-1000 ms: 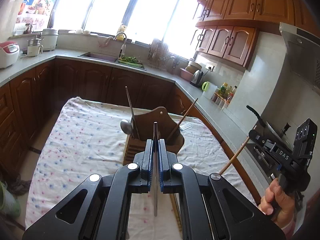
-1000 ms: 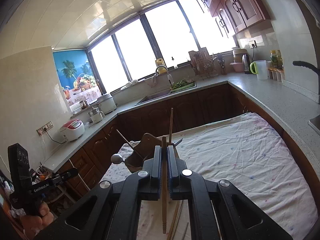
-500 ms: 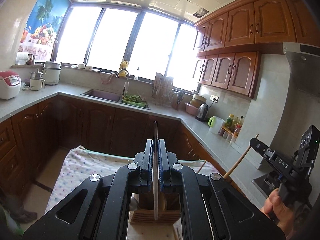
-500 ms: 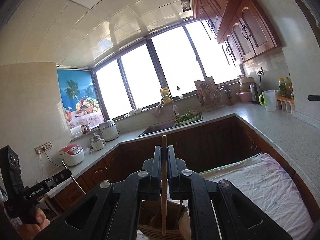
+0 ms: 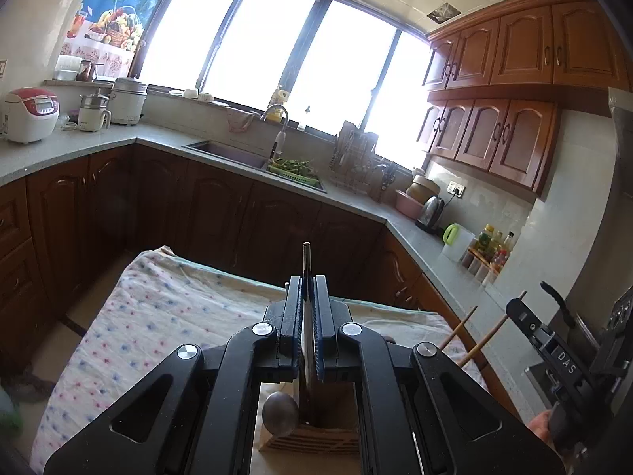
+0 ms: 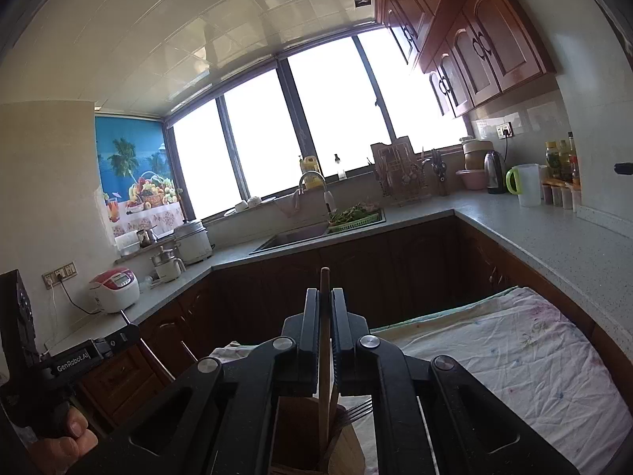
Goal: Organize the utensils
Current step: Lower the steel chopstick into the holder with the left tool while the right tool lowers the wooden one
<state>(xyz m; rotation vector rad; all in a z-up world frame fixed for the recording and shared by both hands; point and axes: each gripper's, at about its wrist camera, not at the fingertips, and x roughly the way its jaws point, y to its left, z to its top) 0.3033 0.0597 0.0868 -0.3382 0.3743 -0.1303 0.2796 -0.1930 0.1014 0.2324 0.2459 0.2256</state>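
Utensils are gathering in a slatted wooden holder [image 5: 312, 435] sitting on my table's wrinkled, dotted cloth [image 5: 158, 316]; largest first, that cloth is lying soft and creased beneath everything. I am holding the black left gripper [image 5: 307, 316] clamped on a thin, flat metal handle [image 5: 306, 261] standing upright over the holder, beside a rounded steel spoon bowl [image 5: 280, 413]. My right gripper [image 6: 325, 332] is pinching a slim wooden chopstick [image 6: 325, 277], with fork tines [image 6: 356, 409] poking out below.
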